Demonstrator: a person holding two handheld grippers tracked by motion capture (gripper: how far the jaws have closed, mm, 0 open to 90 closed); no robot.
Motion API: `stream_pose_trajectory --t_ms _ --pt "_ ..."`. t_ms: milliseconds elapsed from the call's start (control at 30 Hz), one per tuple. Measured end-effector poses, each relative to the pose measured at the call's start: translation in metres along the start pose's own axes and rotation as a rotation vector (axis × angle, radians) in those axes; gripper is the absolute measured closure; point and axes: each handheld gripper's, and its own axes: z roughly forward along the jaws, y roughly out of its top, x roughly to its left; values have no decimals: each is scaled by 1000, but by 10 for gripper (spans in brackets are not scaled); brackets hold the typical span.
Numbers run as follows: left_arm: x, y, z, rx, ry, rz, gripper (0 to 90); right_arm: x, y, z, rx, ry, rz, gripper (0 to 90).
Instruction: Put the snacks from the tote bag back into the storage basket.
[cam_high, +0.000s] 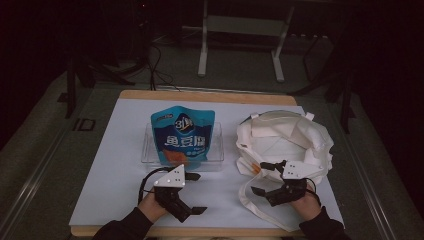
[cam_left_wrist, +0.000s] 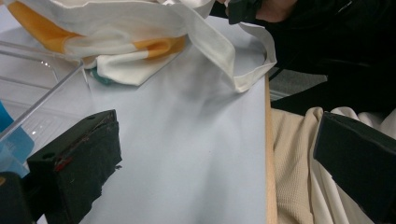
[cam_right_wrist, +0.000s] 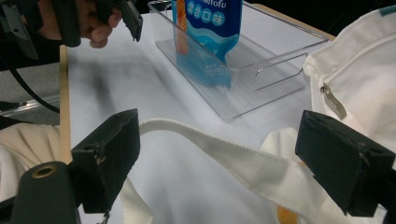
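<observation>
White canvas bag crumpled, blue snack pouch upright in clear tray, both grippers' fingers apart

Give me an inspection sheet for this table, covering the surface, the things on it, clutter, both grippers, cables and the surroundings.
Surface: white mat on a wooden table, dimly lit.
Job's things: blue snack pouch standing in a clear plastic tray; white canvas tote bag lying open to its right, one strap running across between the right gripper's jaws.
Clutter: nothing seen.
Grippers: left gripper open, over bare mat near the front edge; right gripper open, over the bag's front edge, not gripping the strap.
Cables: black cable looping from the left gripper; more cables on the floor behind the table.
Surroundings: white stand legs beyond the table; dark room.
</observation>
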Motion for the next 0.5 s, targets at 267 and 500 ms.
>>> stream_pose_trajectory --t_ms 267,500 --pt "0 -5 2 19 9 -7 12 0 -4 4 23 -16 -1 143" --pt "0 -6 3 27 15 1 11 2 -1 3 18 -2 -23 143"
